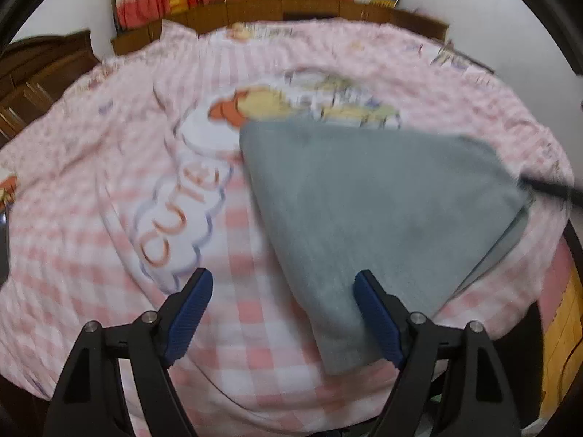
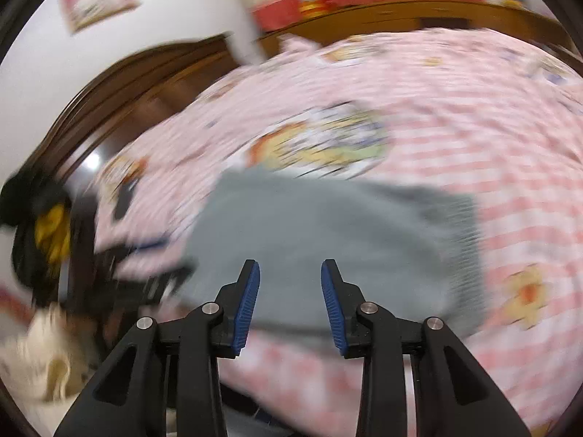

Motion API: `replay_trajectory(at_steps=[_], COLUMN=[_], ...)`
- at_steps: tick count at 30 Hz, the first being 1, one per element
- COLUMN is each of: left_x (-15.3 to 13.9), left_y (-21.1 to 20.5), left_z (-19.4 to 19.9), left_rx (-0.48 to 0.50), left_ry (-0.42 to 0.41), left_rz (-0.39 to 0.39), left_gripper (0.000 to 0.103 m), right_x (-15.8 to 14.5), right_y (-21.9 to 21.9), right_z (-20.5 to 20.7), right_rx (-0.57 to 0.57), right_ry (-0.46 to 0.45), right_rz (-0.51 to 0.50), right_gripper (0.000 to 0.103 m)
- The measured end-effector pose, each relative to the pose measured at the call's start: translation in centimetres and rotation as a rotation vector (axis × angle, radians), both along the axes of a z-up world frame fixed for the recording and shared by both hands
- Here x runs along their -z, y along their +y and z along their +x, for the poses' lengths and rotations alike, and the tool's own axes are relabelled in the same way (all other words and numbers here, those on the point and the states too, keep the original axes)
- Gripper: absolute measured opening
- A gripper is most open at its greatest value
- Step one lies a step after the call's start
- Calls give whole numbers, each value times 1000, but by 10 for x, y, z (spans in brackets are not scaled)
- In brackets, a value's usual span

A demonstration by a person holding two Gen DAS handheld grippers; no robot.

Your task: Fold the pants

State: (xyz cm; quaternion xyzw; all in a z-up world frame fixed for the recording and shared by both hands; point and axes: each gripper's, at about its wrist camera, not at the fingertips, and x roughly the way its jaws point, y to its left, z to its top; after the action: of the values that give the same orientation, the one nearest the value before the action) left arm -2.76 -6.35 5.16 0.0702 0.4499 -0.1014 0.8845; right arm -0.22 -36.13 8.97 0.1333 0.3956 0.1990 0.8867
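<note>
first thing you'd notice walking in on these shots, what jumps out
The grey folded pants stand out most, a flat slab lying on the pink checked bedspread toward the right of the left wrist view. Next to them, on the left, is a cartoon print with the word CUTE on the spread. Both the left gripper and the right gripper are open and hold nothing.

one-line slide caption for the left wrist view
Open left gripper above folded grey pants on a pink checked bedspread.
</note>
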Motion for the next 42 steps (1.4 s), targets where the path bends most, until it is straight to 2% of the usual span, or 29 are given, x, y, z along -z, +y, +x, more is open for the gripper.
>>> replay_trajectory(at_steps=[2, 5, 7, 12, 17, 19, 20, 23, 26, 28, 31, 35, 38, 40, 41, 42], left_x=[14, 26, 27, 28, 30, 31, 31, 31, 32, 33, 33, 33, 33, 33, 33, 34], left_y=[4, 19, 25, 19, 19, 19, 18, 18, 18, 18, 19, 20, 21, 21, 20, 20], left_z=[3, 5, 6, 5, 9, 10, 9, 9, 9, 10, 10, 11, 10, 10, 10, 10], left_rx=[-20, -61, -71, -60, -65, -67, -67, -66, -68, -71, -73, -73, -74, -73, -75, -75], left_ry=[46, 105, 125, 111, 115, 115, 114, 114, 113, 115, 114, 113, 112, 110, 110, 109], left_rz=[3, -89, -121, -74, -69, -69, -67, -67, -68, -72, -76, -81, -85, -86, -88, -88], left_gripper=[84, 85, 88, 89, 90, 91, 91, 91, 91, 91, 92, 92, 92, 92, 92, 92], right_x=[7, 20, 33, 53, 64, 61, 57, 40, 29, 26, 27, 27, 23, 20, 20, 20], right_y=[-20, -33, -35, -21, -7, -3, -2, 9, 28, 41, 62, 65, 59, 56, 54, 53], right_z=[23, 48, 66, 83, 82, 76, 71, 51, 28, 18, 4, -3, -6, -5, -4, -1], right_rx=[46, 75, 67, 1, -17, -41, -33, -38, -107, -133, -189, -236, -213, -191, -175, -155], right_ry=[42, 89, 126, 158, 89, 58, 38, -56, -90, -100, -109, -73, -59, -59, -67, -75], right_rz=[33, 28, -1, -54, -152, -161, -163, -188, -183, -216, -283, -242, -244, -247, -259, -274], right_gripper=[36, 36, 36, 36, 36, 19, 15, 15, 15, 17, 25, 30, 32, 42, 52, 55])
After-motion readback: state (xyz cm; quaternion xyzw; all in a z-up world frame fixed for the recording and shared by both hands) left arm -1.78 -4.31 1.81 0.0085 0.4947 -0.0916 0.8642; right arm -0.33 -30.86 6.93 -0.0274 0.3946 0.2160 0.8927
